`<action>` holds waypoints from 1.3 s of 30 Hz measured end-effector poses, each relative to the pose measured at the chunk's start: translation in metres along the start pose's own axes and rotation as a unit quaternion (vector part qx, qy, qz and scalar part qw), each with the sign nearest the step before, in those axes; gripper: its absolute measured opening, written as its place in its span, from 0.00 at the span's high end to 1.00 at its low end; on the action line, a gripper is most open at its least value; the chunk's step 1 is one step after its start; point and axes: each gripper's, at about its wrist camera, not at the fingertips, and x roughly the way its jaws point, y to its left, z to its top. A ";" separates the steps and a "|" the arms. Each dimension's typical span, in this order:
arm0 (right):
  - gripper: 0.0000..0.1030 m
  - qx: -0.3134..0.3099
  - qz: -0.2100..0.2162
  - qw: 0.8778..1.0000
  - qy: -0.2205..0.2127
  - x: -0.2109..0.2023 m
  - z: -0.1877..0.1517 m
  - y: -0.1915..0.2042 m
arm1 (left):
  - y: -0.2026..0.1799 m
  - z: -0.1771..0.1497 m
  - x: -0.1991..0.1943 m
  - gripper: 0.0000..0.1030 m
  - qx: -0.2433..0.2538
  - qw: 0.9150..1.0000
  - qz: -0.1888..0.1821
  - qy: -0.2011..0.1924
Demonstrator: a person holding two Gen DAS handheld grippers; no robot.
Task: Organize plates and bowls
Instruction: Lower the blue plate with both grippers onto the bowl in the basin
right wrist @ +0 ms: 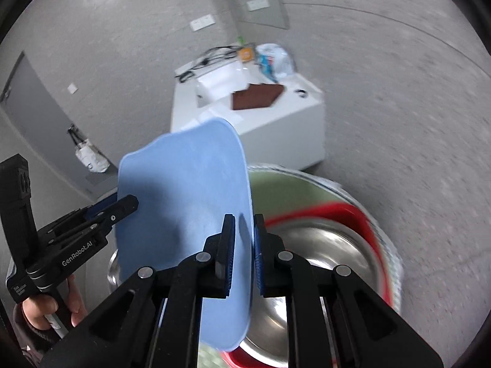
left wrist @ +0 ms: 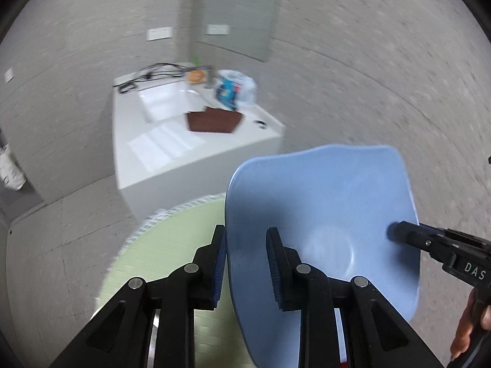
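A light blue bowl [left wrist: 325, 214] is held in the air between both grippers, tilted on its side. My left gripper [left wrist: 245, 263] has the bowl's left rim between its fingers, with a small gap at the right pad. My right gripper [right wrist: 244, 251] is shut on the opposite rim of the bowl [right wrist: 184, 199]. The right gripper shows in the left wrist view [left wrist: 399, 233] at the bowl's far rim; the left gripper shows in the right wrist view [right wrist: 122, 205]. Below sits a steel bowl [right wrist: 325, 254] on a red plate [right wrist: 353, 211].
A round table with a green mat [left wrist: 172, 245] lies under the grippers. Beyond it stands a white counter [left wrist: 172, 153] with a sink, a brown tray [left wrist: 214, 121], cables and a blue-white bag [left wrist: 234, 89]. Grey walls surround; a white bag [right wrist: 89, 156] hangs at left.
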 end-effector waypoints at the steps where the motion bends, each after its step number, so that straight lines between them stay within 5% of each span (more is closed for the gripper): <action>1: 0.89 0.010 -0.007 1.000 0.003 -0.005 -0.008 -0.013 | -0.015 -0.007 0.002 0.79 0.011 1.000 -0.005 0.008; 14: 0.89 0.102 -0.032 0.993 0.045 0.000 -0.072 -0.109 | -0.090 -0.009 0.075 0.79 0.059 0.996 -0.018 0.072; 29: 0.84 0.072 -0.121 0.990 0.025 0.022 -0.087 -0.106 | -0.105 -0.019 0.138 0.76 0.053 0.992 -0.030 0.107; 30: 0.82 0.065 -0.127 0.989 0.022 0.022 -0.088 -0.103 | -0.104 -0.019 0.141 0.73 0.051 0.991 -0.044 0.112; 32: 0.61 0.058 -0.137 0.989 0.014 0.022 -0.088 -0.100 | -0.101 -0.019 0.141 0.64 0.048 0.991 -0.051 0.111; 34: 0.50 0.057 -0.138 0.989 0.002 0.020 -0.090 -0.097 | -0.098 -0.019 0.139 0.42 0.047 0.992 -0.052 0.107; 39: 0.46 0.069 -0.157 0.985 -0.028 0.005 -0.094 -0.094 | -0.086 -0.020 0.115 0.38 0.048 0.993 -0.067 0.089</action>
